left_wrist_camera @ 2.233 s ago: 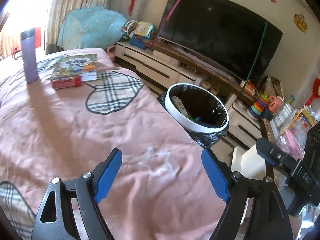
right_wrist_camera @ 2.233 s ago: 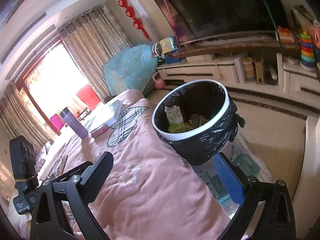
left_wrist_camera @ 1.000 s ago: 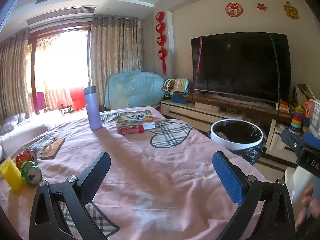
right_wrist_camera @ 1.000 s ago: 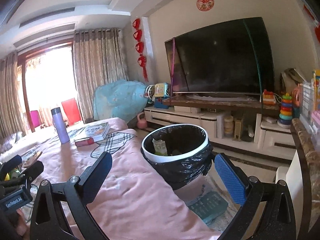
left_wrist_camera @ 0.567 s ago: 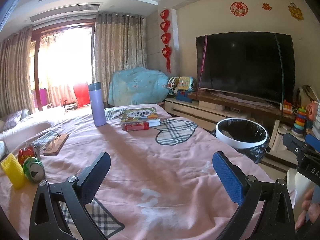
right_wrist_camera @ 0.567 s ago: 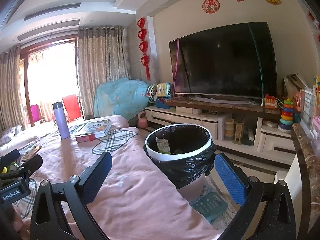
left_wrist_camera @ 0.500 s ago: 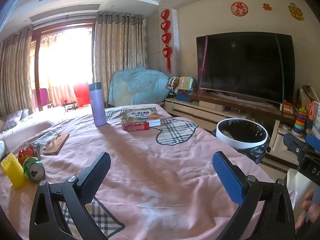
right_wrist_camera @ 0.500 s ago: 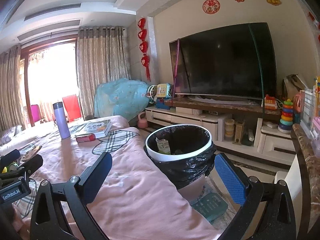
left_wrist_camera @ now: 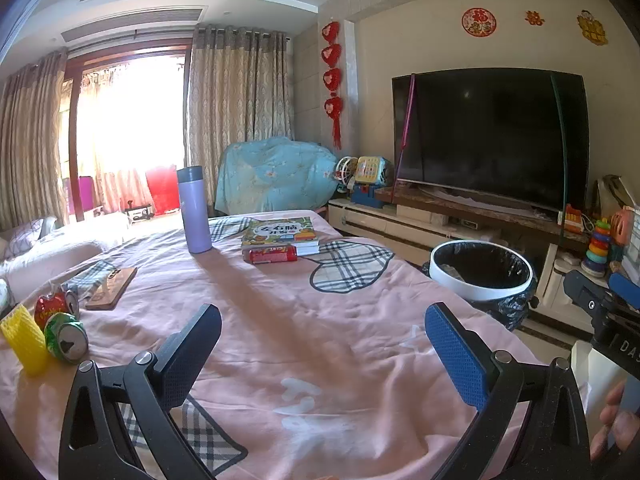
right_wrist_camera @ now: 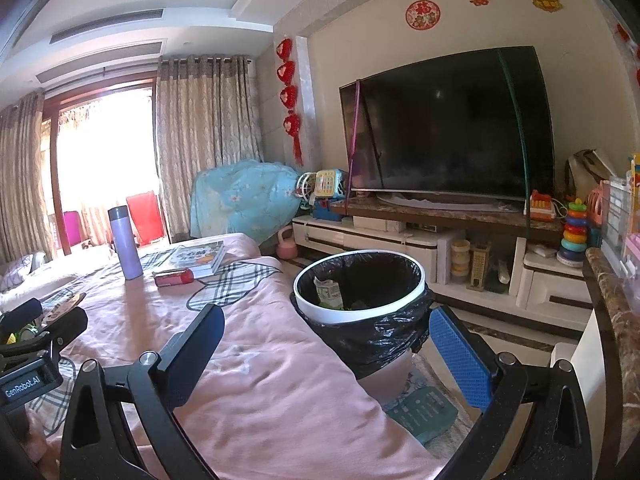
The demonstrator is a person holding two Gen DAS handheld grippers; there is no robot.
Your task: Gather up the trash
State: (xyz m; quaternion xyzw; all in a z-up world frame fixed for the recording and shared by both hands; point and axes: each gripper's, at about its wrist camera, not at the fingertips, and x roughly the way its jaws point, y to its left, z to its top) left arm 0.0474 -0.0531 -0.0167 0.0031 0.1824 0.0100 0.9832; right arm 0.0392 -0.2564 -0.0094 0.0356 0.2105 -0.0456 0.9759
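A white-rimmed trash bin [left_wrist_camera: 482, 276] with a black liner stands beside the pink-clothed table; it also shows in the right wrist view [right_wrist_camera: 360, 280] with scraps inside. A crushed green can [left_wrist_camera: 66, 342], a crushed red can [left_wrist_camera: 54, 308] and a yellow foam net [left_wrist_camera: 24, 344] lie at the table's left edge. A red can [left_wrist_camera: 270, 255] lies by a book. My left gripper [left_wrist_camera: 320, 344] is open and empty above the table. My right gripper [right_wrist_camera: 326, 350] is open and empty near the bin.
A purple flask [left_wrist_camera: 195, 210], a book [left_wrist_camera: 280, 234] and a wooden board [left_wrist_camera: 112, 288] are on the table [left_wrist_camera: 280, 312]. A TV [left_wrist_camera: 488, 136] on a low cabinet with toys stands behind the bin.
Both grippers rose from looking down at the table and bin to a level view, then held nearly still. Both stayed open and empty.
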